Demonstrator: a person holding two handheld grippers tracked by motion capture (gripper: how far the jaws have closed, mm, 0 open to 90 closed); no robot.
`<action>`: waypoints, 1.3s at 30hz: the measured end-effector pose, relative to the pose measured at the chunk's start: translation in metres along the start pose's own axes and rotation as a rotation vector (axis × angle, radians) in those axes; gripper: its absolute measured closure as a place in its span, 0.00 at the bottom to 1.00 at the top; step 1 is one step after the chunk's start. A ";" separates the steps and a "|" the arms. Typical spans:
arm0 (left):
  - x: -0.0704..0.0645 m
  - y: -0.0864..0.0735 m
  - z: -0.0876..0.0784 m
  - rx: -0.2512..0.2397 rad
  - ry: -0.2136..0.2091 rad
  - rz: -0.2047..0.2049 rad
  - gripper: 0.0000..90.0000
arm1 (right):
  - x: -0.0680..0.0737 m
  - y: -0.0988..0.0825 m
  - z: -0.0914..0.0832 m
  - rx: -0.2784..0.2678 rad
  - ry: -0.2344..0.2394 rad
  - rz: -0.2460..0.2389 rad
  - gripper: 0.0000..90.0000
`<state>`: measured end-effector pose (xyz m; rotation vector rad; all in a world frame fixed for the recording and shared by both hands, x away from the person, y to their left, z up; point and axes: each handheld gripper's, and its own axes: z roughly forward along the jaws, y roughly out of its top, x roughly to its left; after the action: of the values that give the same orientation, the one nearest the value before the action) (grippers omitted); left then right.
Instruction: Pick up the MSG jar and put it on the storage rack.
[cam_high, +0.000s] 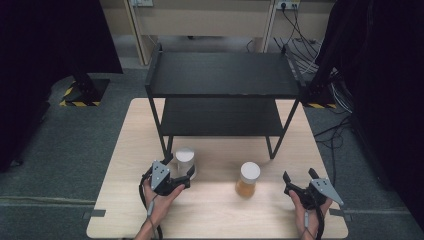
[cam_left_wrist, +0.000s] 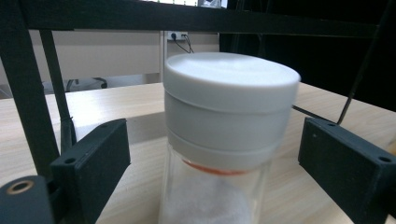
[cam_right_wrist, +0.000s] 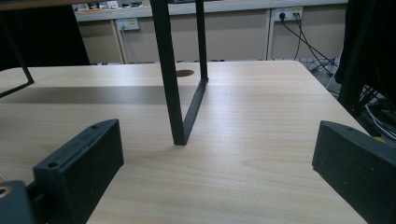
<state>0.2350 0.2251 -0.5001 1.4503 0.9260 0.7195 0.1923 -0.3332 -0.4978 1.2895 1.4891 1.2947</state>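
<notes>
A clear jar with a white lid (cam_high: 184, 156) holds white powder and stands on the wooden table (cam_high: 220, 215), just in front of the black rack's left leg. My left gripper (cam_high: 180, 167) reaches around it from the near side. In the left gripper view the jar (cam_left_wrist: 229, 107) stands between the two black pads (cam_left_wrist: 93, 154), with a gap showing on each side. A second white-lidded jar (cam_high: 248, 180) with amber contents stands to the right. My right gripper (cam_high: 299, 174) rests open near the table's right front, nothing between its jaws.
A black two-tier rack (cam_high: 222, 75) stands on the far half of the table, both shelves bare. Its right front leg (cam_right_wrist: 168, 84) rises ahead of my right gripper (cam_right_wrist: 217, 158). Cables lie on the grey floor at the back right.
</notes>
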 end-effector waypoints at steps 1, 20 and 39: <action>0.000 0.001 0.001 0.000 0.000 0.000 0.11 | 0.000 0.000 0.000 0.001 0.000 -0.004 0.03; -0.008 0.007 0.015 0.029 0.026 0.015 0.29 | -0.001 0.000 0.000 0.002 0.005 -0.004 0.03; -0.010 0.006 0.013 0.020 0.020 0.028 0.37 | -0.001 0.000 0.000 -0.001 0.005 -0.001 0.03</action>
<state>0.2423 0.2100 -0.4944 1.4786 0.9320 0.7487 0.1922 -0.3340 -0.4979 1.2861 1.4924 1.2985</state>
